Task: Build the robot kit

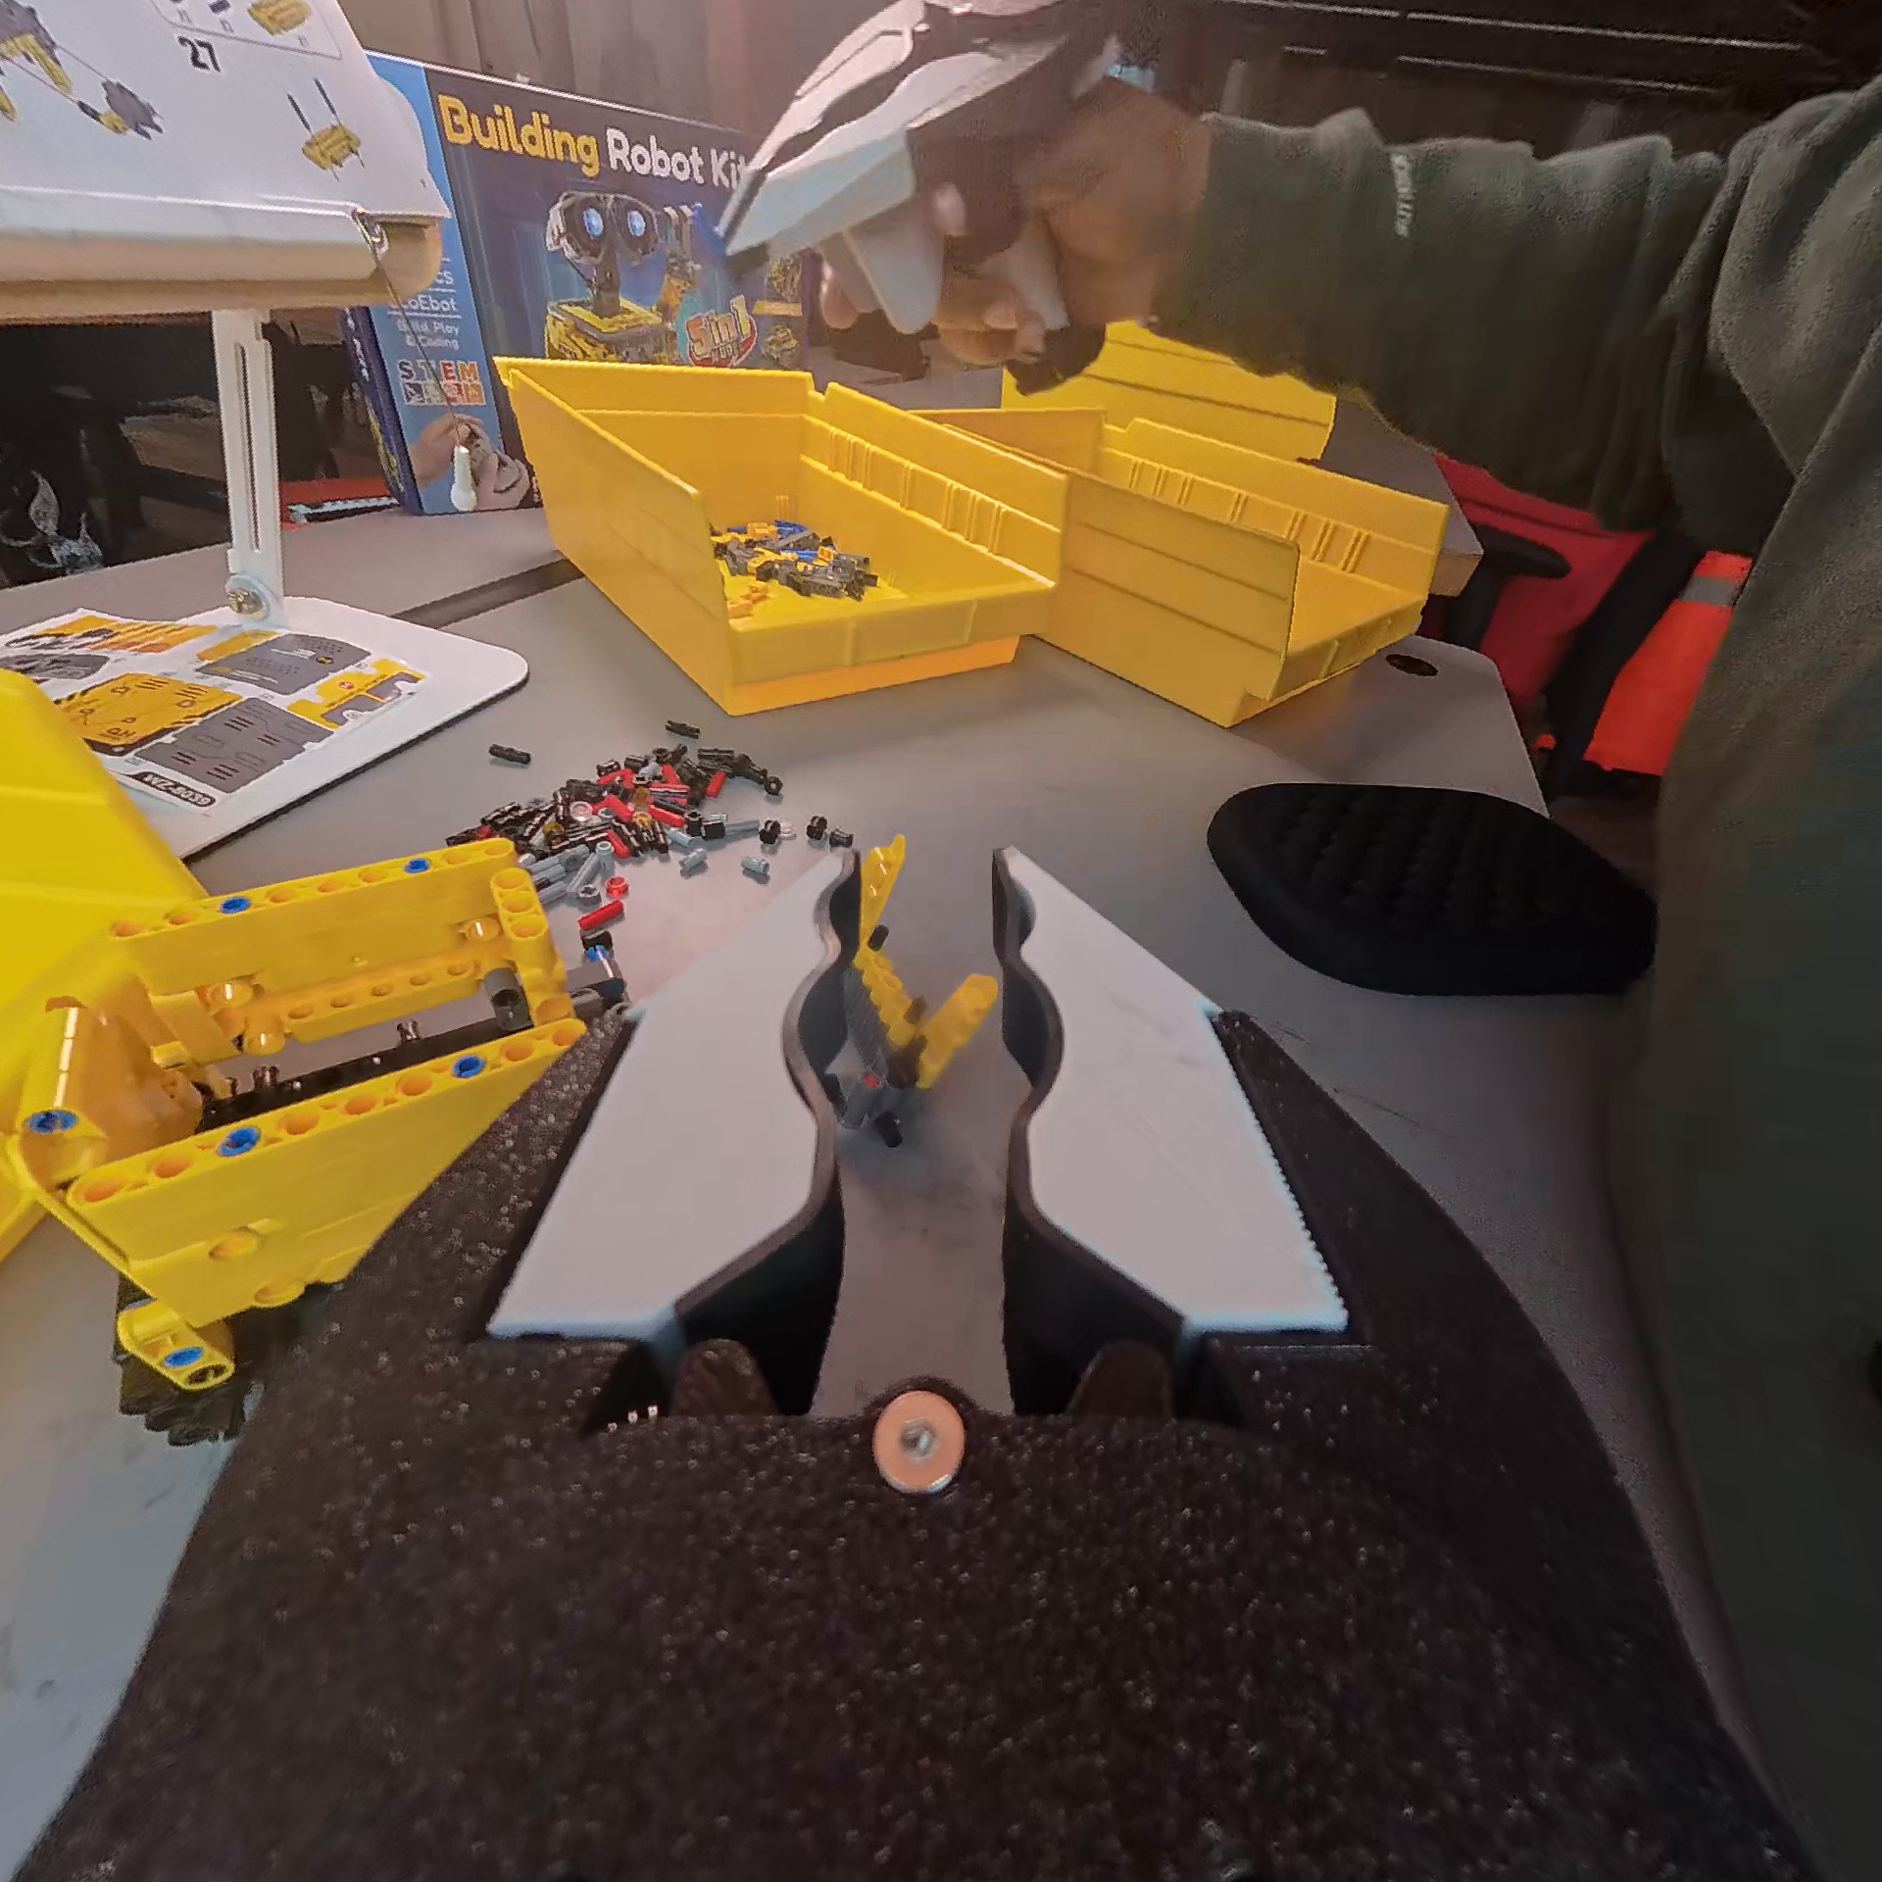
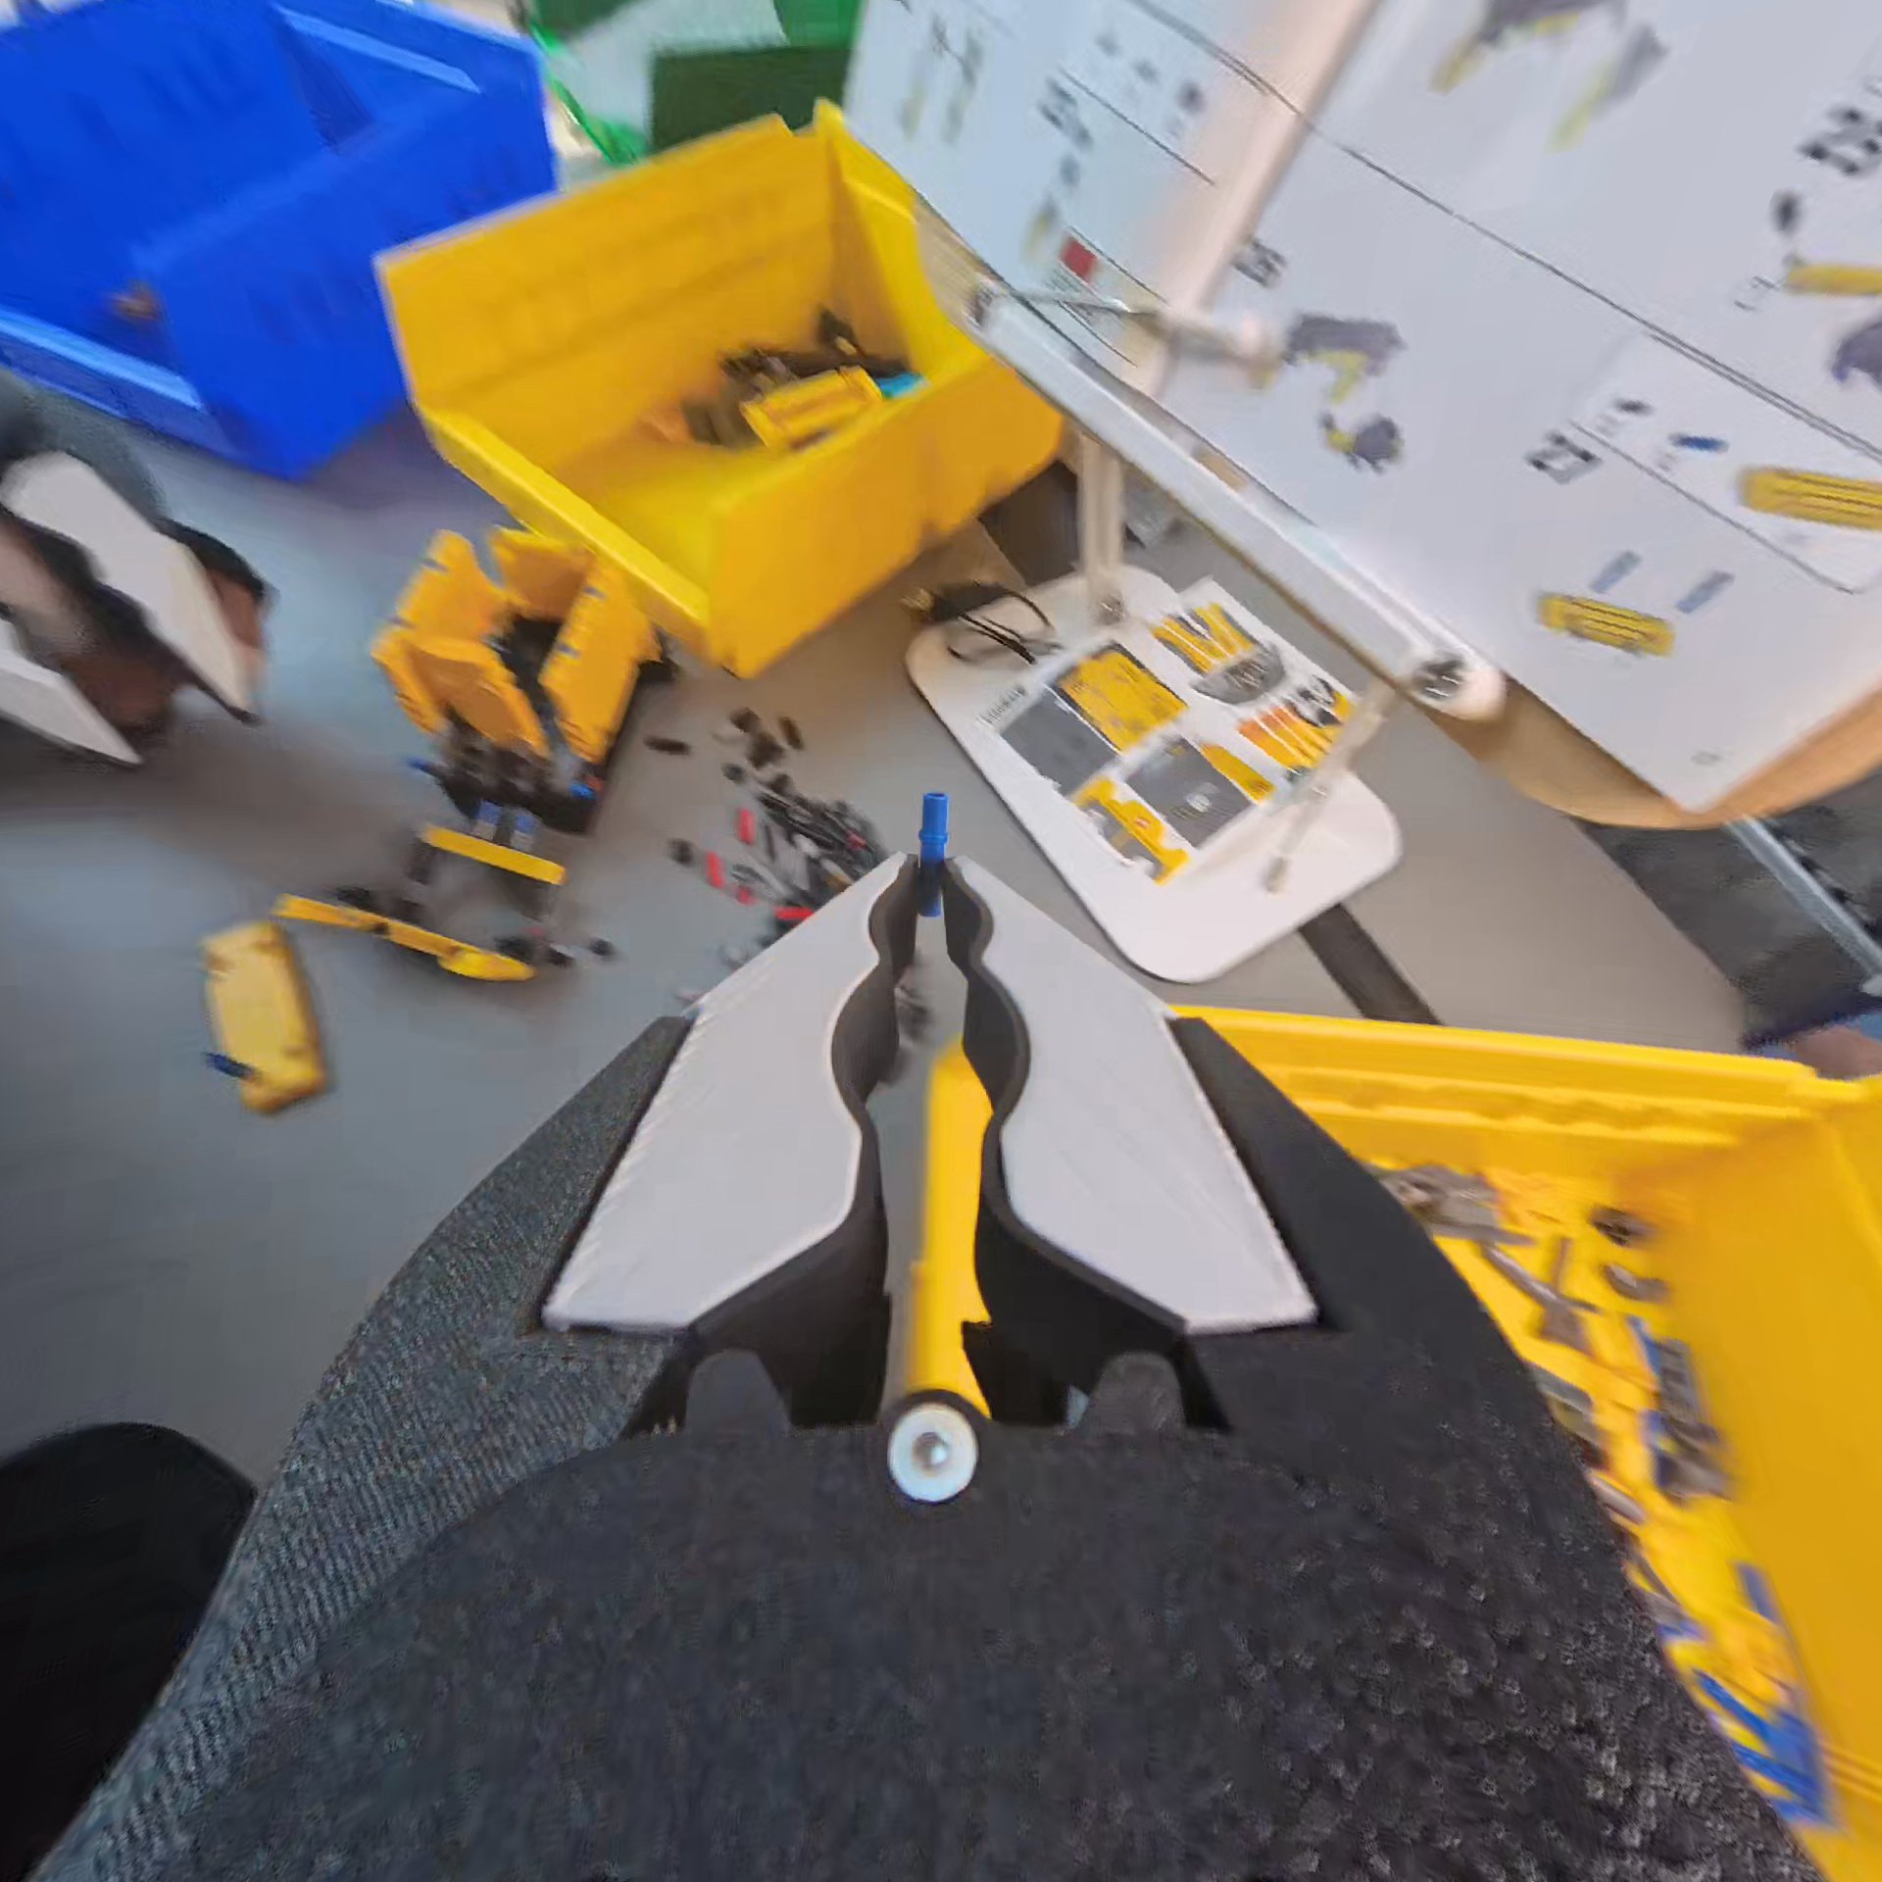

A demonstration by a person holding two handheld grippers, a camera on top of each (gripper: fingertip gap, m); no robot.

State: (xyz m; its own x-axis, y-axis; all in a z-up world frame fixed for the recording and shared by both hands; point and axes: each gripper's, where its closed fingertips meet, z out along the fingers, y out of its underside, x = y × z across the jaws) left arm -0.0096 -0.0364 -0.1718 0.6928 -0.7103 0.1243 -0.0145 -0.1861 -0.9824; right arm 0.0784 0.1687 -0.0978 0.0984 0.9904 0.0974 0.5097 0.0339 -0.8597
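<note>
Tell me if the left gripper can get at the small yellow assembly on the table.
Probably yes: the left gripper is open, and the small yellow assembly already lies between its jaws with nothing blocking.

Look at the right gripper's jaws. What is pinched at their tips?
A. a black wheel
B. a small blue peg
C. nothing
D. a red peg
B: in the right wrist view the right gripper has its jaws closed on a small blue peg that sticks up past their tips.
</note>
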